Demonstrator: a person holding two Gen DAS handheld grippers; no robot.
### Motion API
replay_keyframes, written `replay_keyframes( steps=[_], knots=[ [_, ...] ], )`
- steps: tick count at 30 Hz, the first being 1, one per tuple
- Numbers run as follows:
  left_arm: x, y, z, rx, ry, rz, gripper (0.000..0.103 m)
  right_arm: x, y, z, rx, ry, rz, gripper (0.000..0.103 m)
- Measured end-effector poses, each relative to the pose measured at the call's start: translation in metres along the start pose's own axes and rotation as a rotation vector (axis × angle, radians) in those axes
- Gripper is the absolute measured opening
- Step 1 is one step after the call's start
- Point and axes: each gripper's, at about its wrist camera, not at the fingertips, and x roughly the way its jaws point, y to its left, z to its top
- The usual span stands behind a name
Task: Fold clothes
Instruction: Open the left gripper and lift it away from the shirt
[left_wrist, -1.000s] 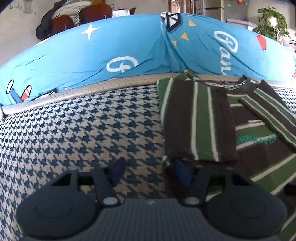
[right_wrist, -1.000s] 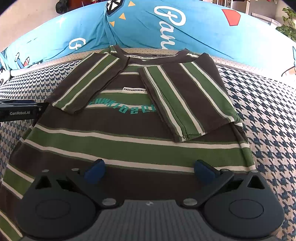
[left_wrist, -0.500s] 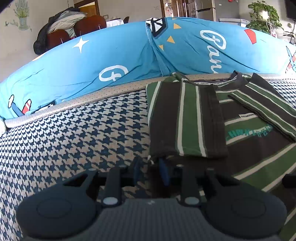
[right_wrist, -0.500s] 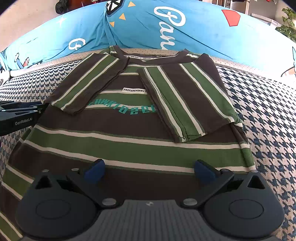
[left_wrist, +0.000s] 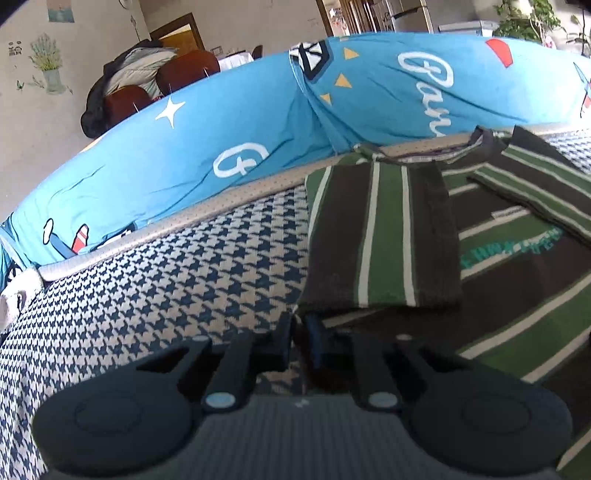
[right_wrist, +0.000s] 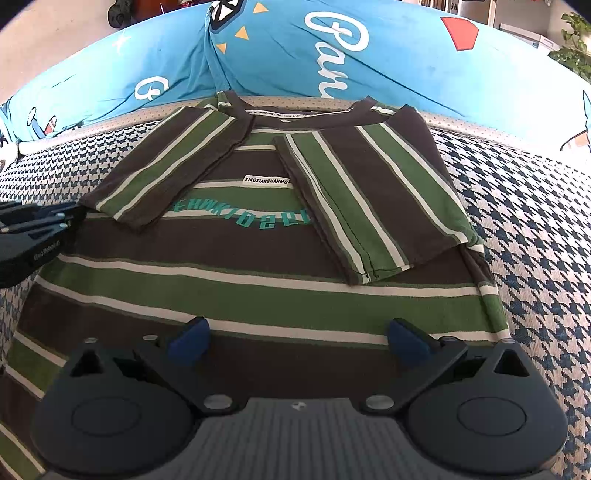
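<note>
Shirt: striped green-and-brown T-shirt (right_wrist: 258, 266) lies flat, front up, on the houndstooth sofa seat (right_wrist: 535, 229), collar toward the blue cushions (right_wrist: 388, 55).
Sleeves: both already turned in over the chest. Shirt's left-side sleeve (right_wrist: 166, 170) lies diagonal beside the teal lettering; the right-side one (right_wrist: 369, 199) covers the lettering's end.
Left gripper (left_wrist: 299, 332): at the shirt's left side edge, just below the folded sleeve's cuff. Jaws nearly pressed together, pinching the side edge of the body panel, as far as the left wrist view shows. Also seen at the left rim of the right wrist view (right_wrist: 35, 229).
Right gripper (right_wrist: 295, 332): above the lower body of the shirt, jaws spread wide, nothing between them.
Change: a second ago the left jaws stood wide apart at this same edge; half a second ago they had narrowed; now they are closed on cloth, and the camera has tilted. Shirt itself has not shifted. Right gripper unchanged.
Meaning: my read is that a grip on the left side is now made, fit for turning that side in toward the middle. The shirt's hem is out of view.
</note>
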Motion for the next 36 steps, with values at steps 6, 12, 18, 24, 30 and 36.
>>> replay_keyframes(
  steps=[6, 12, 18, 24, 30, 36],
  knots=[
    [-0.002, -0.003, 0.000, 0.004, 0.009, -0.008, 0.010, 0.000, 0.000, 0.001, -0.002, 0.004, 0.000, 0.103],
    [-0.012, -0.008, 0.001, 0.001, -0.003, -0.027, 0.029, 0.000, 0.000, 0.000, -0.006, 0.002, 0.000, 0.103],
    [-0.022, -0.012, 0.003, -0.002, -0.014, -0.047, 0.068, -0.001, -0.001, -0.003, -0.004, -0.021, 0.002, 0.103],
    [-0.043, -0.021, 0.001, -0.026, -0.014, -0.092, 0.078, -0.004, -0.002, -0.006, 0.014, -0.035, -0.010, 0.103],
    [-0.063, -0.028, -0.004, -0.053, -0.016, -0.131, 0.080, -0.015, -0.008, -0.007, 0.040, -0.058, -0.012, 0.103],
    [-0.078, -0.035, -0.014, -0.114, -0.006, -0.161, 0.088, -0.022, -0.022, -0.010, 0.102, -0.046, 0.035, 0.103]
  ],
)
